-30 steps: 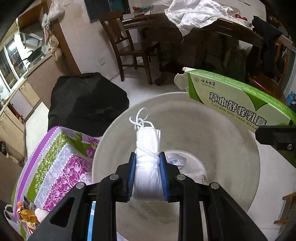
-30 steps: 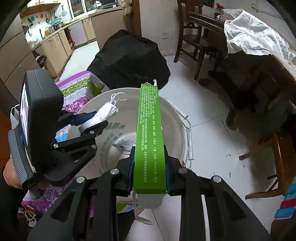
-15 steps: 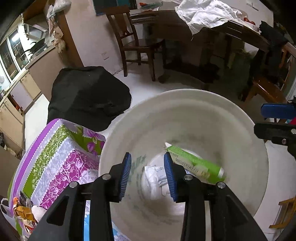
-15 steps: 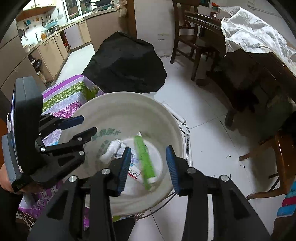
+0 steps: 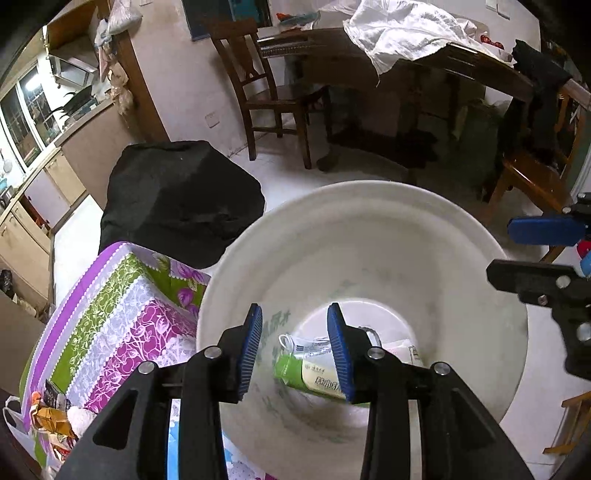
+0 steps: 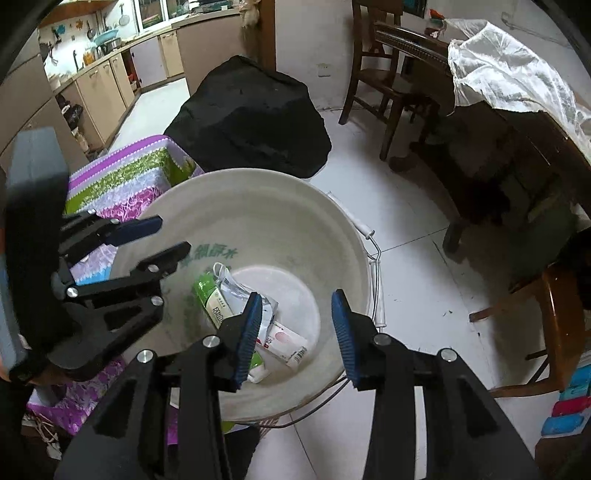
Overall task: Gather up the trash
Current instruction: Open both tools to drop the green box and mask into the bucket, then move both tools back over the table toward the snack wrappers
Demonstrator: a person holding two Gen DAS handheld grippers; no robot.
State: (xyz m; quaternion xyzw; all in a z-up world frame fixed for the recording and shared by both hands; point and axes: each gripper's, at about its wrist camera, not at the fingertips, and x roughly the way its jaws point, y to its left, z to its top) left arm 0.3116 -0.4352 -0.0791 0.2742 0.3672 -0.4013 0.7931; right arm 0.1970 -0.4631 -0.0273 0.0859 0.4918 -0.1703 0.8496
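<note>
A white plastic bucket (image 5: pixel 369 192) stands on the floor below both grippers. At its bottom lie a green carton (image 5: pixel 306 373), a crumpled white mask (image 5: pixel 306 345) and a small white packet (image 6: pixel 286 341). My left gripper (image 5: pixel 293 314) hangs over the bucket's left side, open, with nothing between its blue pads. My right gripper (image 6: pixel 297 306) hangs over the near right side of the bucket (image 6: pixel 258 173), open and empty as well. In the right wrist view the green carton (image 6: pixel 208 299) lies tilted against the bucket wall, and the left gripper (image 6: pixel 173 236) shows at the left.
A purple and green floral cloth (image 5: pixel 122 306) covers something left of the bucket. Behind it sits a black covered bulk (image 5: pixel 177 195). Wooden chairs (image 5: pixel 266 99) and a dark table with a white cloth (image 5: pixel 406 29) stand beyond. The bucket's wire handle (image 6: pixel 376 273) hangs on its right.
Both grippers opened: the left let go of the white mask and the right let go of the green carton. Both things dropped to the bottom of the bucket.
</note>
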